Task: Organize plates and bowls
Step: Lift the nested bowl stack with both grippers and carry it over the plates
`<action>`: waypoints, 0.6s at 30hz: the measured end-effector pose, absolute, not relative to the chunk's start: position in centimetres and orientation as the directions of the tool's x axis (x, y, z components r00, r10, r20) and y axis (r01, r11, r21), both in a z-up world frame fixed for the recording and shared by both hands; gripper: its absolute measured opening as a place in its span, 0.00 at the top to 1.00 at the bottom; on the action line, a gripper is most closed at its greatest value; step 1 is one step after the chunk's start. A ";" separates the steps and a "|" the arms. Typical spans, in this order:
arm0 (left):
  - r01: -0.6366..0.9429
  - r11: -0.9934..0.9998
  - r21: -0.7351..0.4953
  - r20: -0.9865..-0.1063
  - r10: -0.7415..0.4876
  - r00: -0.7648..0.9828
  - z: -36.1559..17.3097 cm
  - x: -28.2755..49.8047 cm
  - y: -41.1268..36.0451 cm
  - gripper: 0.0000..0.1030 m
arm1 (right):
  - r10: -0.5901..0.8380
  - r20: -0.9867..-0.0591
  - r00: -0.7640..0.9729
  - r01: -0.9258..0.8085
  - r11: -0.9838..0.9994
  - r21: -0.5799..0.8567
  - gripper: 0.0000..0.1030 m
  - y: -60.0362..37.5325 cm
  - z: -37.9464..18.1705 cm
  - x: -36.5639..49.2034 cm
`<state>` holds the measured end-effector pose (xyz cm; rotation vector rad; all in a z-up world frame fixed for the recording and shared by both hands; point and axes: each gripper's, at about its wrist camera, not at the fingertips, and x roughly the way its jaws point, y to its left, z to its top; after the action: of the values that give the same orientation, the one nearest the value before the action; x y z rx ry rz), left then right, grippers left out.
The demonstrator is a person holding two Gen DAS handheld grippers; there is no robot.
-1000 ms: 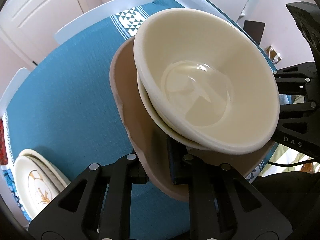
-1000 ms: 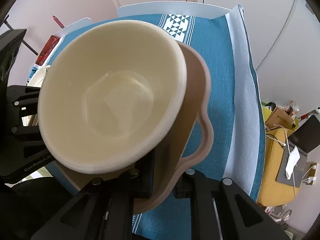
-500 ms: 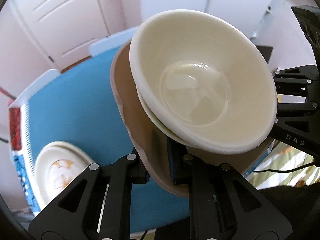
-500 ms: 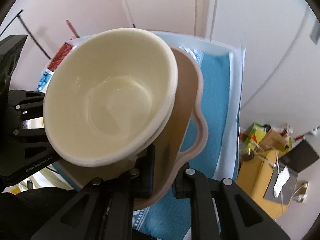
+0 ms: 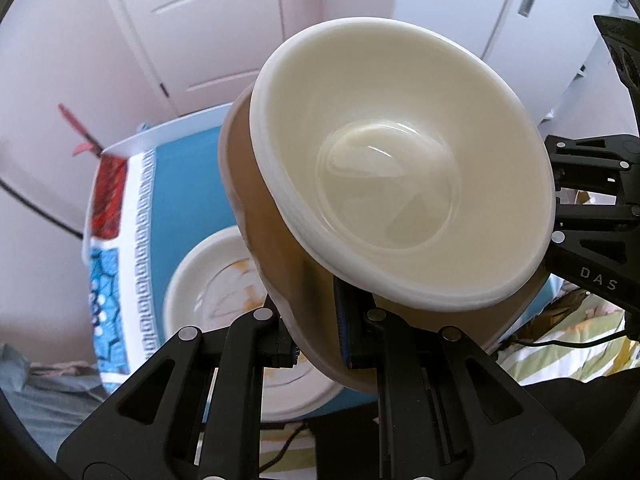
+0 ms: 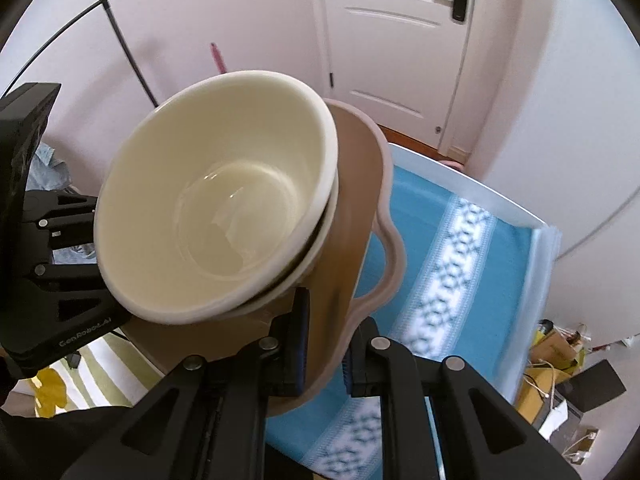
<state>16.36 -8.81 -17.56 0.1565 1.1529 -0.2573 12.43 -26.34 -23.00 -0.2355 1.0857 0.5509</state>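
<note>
A brown dish with handles (image 5: pixel 276 216) carries two nested cream bowls (image 5: pixel 404 216), all held in the air above the table. My left gripper (image 5: pixel 320 344) is shut on the dish's near rim. My right gripper (image 6: pixel 324 340) is shut on the opposite rim of the same brown dish (image 6: pixel 360 184), with the cream bowls (image 6: pixel 224 216) to its left. A stack of cream plates with an orange pattern (image 5: pixel 208 276) lies on the table below the dish in the left wrist view.
The table has a teal cloth (image 6: pixel 452 248) with white patterned bands and a white edge (image 6: pixel 520 208). A white door (image 6: pixel 400 40) and pink walls stand behind. Yellow furniture and clutter (image 6: pixel 560 360) sit on the floor at the right.
Both grippers have lifted the dish with the bowls and swung it left. The patterned plates now lie under the dish, and the door fills more of both views.
</note>
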 end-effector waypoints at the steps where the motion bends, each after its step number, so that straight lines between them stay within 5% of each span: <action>1: 0.281 0.960 -0.010 -0.919 -0.120 0.376 -17.7 16.3 -7.9 0.89 | 0.308 -0.886 0.347 -0.533 0.842 0.084 0.88 -25.5 -23.1 12.3; 18: 0.412 0.909 -0.057 -0.953 -0.173 0.249 -24.7 15.6 2.5 0.89 | 0.232 -0.931 0.283 -0.353 0.927 0.124 0.88 -15.9 -30.4 9.6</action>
<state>15.55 2.49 -24.71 0.2213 1.2596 -0.4026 9.58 -15.90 -30.36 -0.1134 1.2230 0.3925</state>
